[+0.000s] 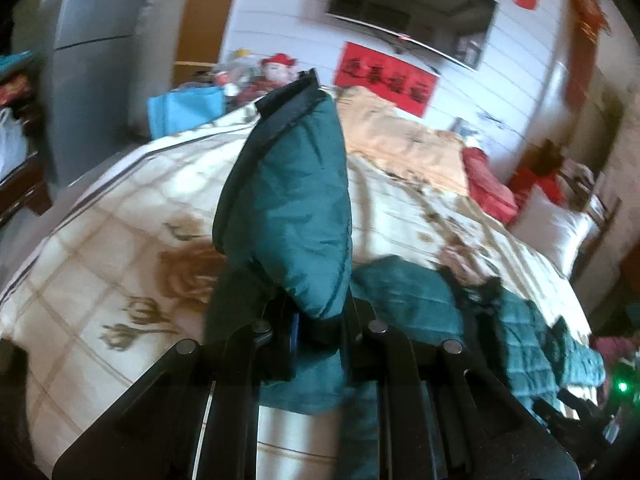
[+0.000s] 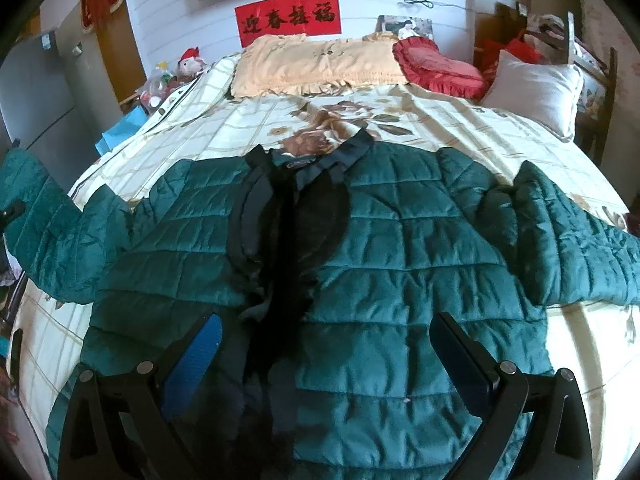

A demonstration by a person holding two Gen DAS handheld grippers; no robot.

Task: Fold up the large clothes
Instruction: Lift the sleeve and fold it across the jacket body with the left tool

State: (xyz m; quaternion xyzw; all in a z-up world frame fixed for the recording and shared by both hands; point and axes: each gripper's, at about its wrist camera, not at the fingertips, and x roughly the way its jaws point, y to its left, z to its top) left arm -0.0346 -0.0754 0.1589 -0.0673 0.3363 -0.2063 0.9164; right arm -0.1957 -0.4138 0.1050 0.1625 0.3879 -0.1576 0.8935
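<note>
A large teal quilted jacket (image 2: 400, 240) with a dark lining lies front up and open on the bed, collar toward the pillows, both sleeves spread out. My right gripper (image 2: 324, 344) is open and empty, hovering over the jacket's lower front. My left gripper (image 1: 316, 332) is shut on the jacket's left sleeve (image 1: 296, 208) and holds it lifted above the bed, cuff end up. That raised sleeve (image 2: 36, 216) shows at the far left of the right wrist view. The rest of the jacket (image 1: 520, 336) lies to the right in the left wrist view.
The bed (image 2: 460, 120) has a cream floral checked cover. A peach pillow (image 2: 320, 64), a red cushion (image 2: 436, 64) and a white pillow (image 2: 536, 88) lie at the head. A grey fridge (image 1: 88, 60) and a blue bag (image 1: 184, 110) stand left of the bed.
</note>
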